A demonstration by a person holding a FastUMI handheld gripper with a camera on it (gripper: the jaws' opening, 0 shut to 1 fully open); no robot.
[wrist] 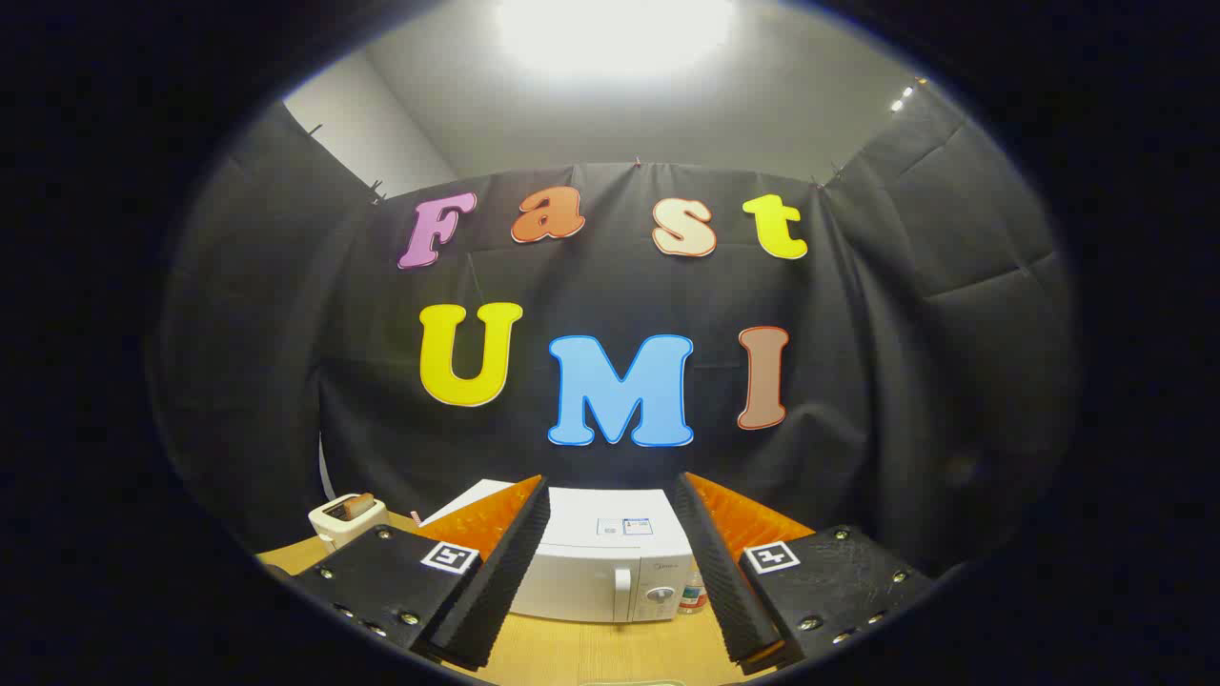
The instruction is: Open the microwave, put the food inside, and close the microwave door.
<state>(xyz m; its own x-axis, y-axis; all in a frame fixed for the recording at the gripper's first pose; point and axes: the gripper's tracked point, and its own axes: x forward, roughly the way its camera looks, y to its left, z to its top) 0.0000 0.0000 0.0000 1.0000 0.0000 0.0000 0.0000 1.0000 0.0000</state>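
Observation:
A white microwave (610, 557) stands on the wooden table (581, 653) beyond my fingers, its door shut, with a vertical handle (622, 593) and a round knob (660, 595) on its right side. My gripper (610, 495) is held above the table, well short of the microwave, open with nothing between its fingers. Its two fingers frame the microwave's front. A pale rim (634, 682) of something shows at the near table edge; I cannot tell what it is.
A white toaster (345, 519) with a brown slice in its slot stands left of the microwave. A small bottle (694, 595) with a label stands just right of the microwave. Black cloth walls close the booth behind and at both sides.

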